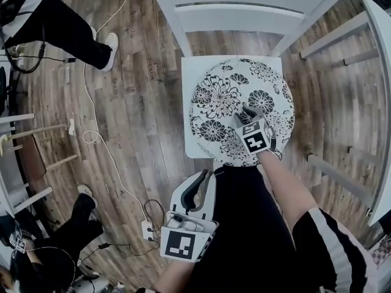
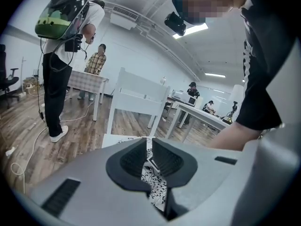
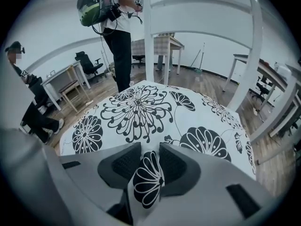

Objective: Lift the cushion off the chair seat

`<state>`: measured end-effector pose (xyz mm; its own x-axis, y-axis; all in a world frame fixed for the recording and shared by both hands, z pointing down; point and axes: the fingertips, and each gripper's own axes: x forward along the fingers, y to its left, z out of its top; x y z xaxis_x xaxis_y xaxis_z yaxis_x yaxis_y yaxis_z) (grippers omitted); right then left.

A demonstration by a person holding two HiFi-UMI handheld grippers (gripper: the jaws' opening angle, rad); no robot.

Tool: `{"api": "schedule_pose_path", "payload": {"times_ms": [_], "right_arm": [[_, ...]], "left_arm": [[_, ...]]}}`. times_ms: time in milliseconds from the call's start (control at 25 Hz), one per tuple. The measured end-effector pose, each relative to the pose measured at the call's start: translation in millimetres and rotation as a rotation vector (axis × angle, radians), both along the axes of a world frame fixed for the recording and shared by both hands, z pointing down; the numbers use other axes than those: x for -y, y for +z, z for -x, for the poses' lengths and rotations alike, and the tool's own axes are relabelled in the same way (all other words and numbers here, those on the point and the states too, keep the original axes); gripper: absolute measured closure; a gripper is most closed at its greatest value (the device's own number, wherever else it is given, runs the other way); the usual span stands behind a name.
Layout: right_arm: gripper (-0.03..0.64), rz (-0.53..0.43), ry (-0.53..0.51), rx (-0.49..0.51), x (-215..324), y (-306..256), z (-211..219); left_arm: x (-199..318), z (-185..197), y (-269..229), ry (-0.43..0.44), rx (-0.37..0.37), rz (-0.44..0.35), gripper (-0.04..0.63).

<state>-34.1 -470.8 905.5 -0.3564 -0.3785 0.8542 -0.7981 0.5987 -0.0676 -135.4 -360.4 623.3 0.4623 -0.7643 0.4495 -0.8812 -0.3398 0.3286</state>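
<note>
wood-plank floor point(image 1: 134, 102) with loose cables point(image 1: 90, 105), white chair point(image 1: 244, 17), round floral cushion point(image 1: 226, 96) on its seat, right gripper point(image 3: 150, 152) pinching a fold of it, left gripper point(image 2: 148, 147) jaws a bit apart, empty

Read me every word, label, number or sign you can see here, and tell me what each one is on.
No readable words, numbers or brands in any view.
The marker cubes on the left gripper and the right gripper carry only square black-and-white markers, no letters.
The round white cushion with black flower print shows pattern only.
</note>
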Motion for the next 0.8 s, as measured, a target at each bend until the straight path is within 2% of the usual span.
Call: {"api": "schedule_pose_path", "payload": {"times_ms": [120, 320, 520, 800], "right_arm": [[0.51, -0.002, -0.008, -0.007, -0.3, -1.6, 0.3], [0.577, 0.001, -0.022, -0.042, -0.2, -3.0, -1.5], [0.581, 0.02, 0.043, -0.006, -0.9, -7.3, -2.2], [0.583, -0.014, 0.094, 0.045, 0.4, -34.6, 1.3]], "left_arm": [[-3.8, -2.0, 0.8, 0.029, 0.017, 0.004, 0.561], [-5.2, 0.9, -0.9, 0.024, 0.013, 0.019, 0.561], [-8.8, 6.1, 0.2, 0.032, 0.016, 0.018, 0.561], [-5.6, 10.6, -4.1, 0.047, 0.011, -0.001, 0.561]]}}
